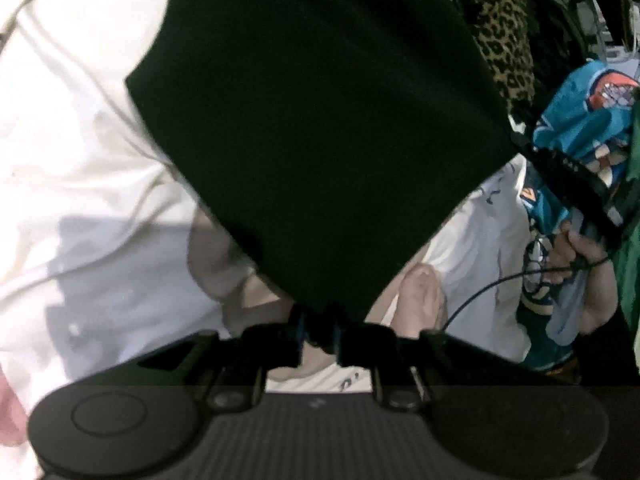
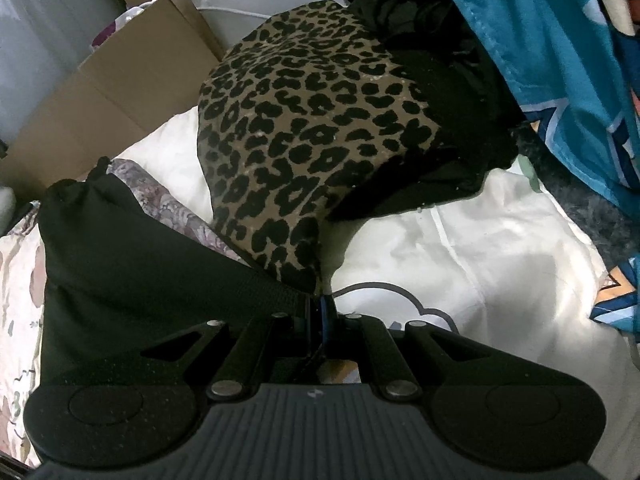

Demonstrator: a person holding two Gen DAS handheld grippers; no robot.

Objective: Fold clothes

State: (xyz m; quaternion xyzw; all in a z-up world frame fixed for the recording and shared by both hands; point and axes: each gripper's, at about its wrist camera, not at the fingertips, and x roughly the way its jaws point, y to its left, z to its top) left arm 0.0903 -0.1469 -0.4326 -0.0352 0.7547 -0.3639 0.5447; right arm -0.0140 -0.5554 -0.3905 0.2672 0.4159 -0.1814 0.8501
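A dark, nearly black garment point(image 1: 320, 120) hangs stretched between both grippers above the white bedsheet point(image 1: 72, 152). My left gripper point(image 1: 319, 326) is shut on its lower corner, and the cloth fans upward from the jaws. At the right of the left wrist view my right gripper point(image 1: 520, 148) pinches the far corner, with a hand point(image 1: 580, 252) on its handle. The right wrist view has my right gripper point(image 2: 320, 310) shut on the edge of the same dark garment point(image 2: 132, 248), which runs off to the left. A leopard-print garment point(image 2: 304, 128) lies on the bed just behind those jaws.
A brown cardboard box point(image 2: 120, 92) stands at the bed's far left. A blue patterned cloth point(image 2: 560, 60) hangs at the right, with black clothes point(image 2: 440, 80) piled beside the leopard print. A floral pillow point(image 2: 20, 280) lies at the left. A bare foot point(image 1: 420, 296) rests below the dark garment.
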